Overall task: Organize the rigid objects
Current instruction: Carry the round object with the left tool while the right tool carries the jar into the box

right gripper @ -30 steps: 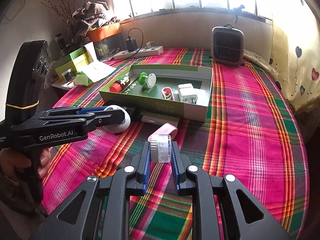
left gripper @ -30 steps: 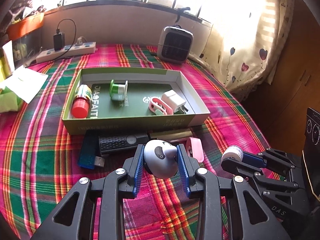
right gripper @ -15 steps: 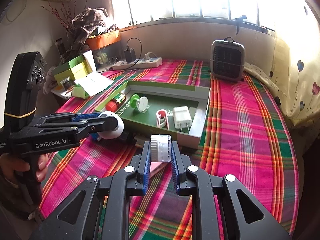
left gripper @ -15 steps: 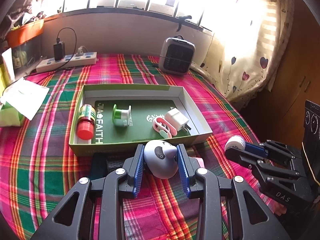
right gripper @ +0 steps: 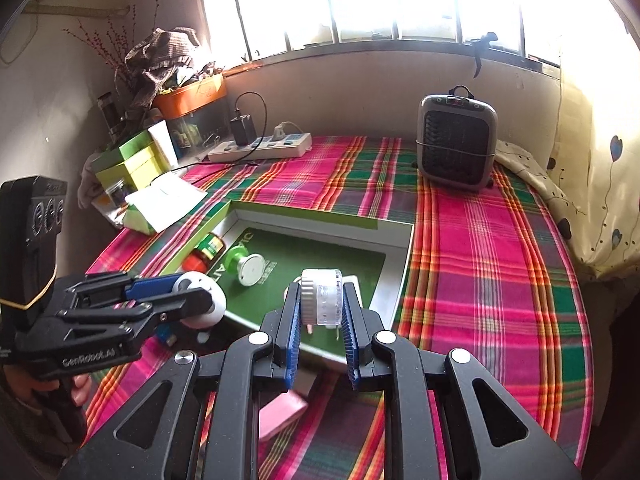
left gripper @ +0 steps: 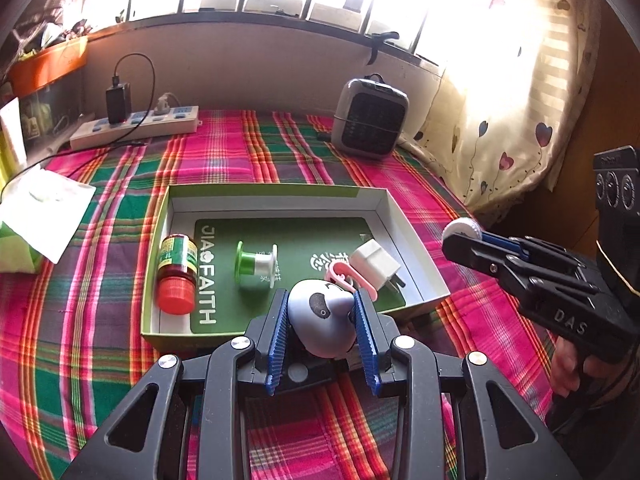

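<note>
A pale grey-blue, egg-shaped toy (left gripper: 320, 322) with a dark eye patch is held off the plaid cloth, its rounded body upright. A small clear-and-white ribbed jar (right gripper: 321, 297) is held on its side. In the shallow green-edged box (left gripper: 272, 191) lie four things — a red-capped bottle (left gripper: 178, 274) on its side at the left, a green spool (left gripper: 256, 264) mid-floor, and a pink clip (left gripper: 346, 276) touching a white plug adapter (left gripper: 374, 264) at the right.
</note>
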Tool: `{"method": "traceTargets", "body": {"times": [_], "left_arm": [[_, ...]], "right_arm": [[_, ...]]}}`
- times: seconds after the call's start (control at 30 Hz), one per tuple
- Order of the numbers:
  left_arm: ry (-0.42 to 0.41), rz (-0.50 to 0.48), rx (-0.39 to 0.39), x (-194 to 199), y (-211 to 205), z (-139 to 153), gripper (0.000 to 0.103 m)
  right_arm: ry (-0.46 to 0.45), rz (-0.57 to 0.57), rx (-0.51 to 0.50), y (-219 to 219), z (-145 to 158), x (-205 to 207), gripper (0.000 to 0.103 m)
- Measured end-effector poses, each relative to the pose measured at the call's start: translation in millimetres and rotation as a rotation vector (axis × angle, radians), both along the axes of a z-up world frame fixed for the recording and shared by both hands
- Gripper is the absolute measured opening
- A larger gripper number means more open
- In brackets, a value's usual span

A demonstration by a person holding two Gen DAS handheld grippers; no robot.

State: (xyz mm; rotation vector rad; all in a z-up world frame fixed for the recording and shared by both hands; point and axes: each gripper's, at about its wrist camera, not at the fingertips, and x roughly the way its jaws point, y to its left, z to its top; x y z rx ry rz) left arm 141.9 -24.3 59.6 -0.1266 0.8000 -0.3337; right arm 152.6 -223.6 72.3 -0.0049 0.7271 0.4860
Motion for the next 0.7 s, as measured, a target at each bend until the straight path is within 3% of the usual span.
{"method": "traceTargets", "body": {"times": [0.7], "left_arm": [[0.052,0.021,0.035,40.4,-6.2,-25.6,0.031]], "right_arm": [[0.116,-0.020,-0.010,3.1,-36.3,84.9,0.020]]}}
